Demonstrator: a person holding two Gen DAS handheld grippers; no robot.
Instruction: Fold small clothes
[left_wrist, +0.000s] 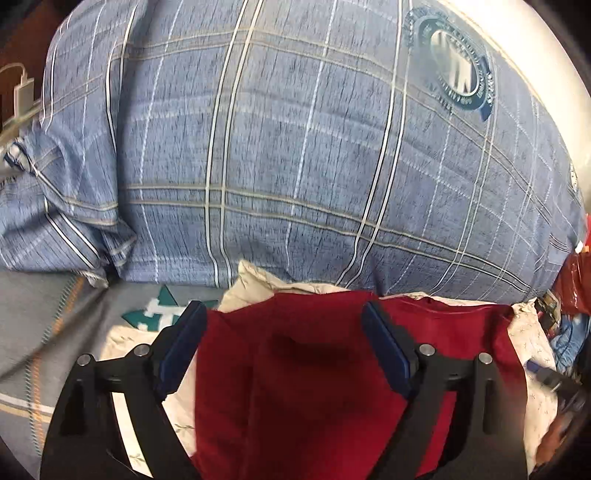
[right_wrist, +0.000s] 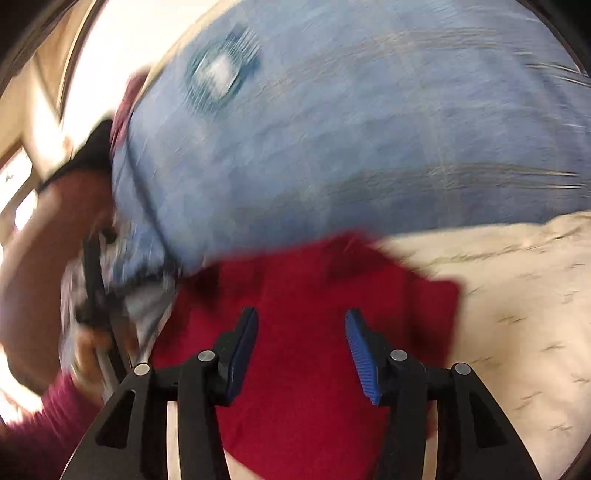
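Now both grippers hang over the red cloth (left_wrist: 314, 387), left fingers (left_wrist: 184, 343) wide, right fingers (right_wrist: 360, 347) half-spread, gripping nothing.

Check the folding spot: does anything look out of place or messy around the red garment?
The red garment lies creased on the cream cloth, its far edge crowded against the big blue plaid pillow. Loose items are heaped at the right. Nothing looks damaged or spilled.
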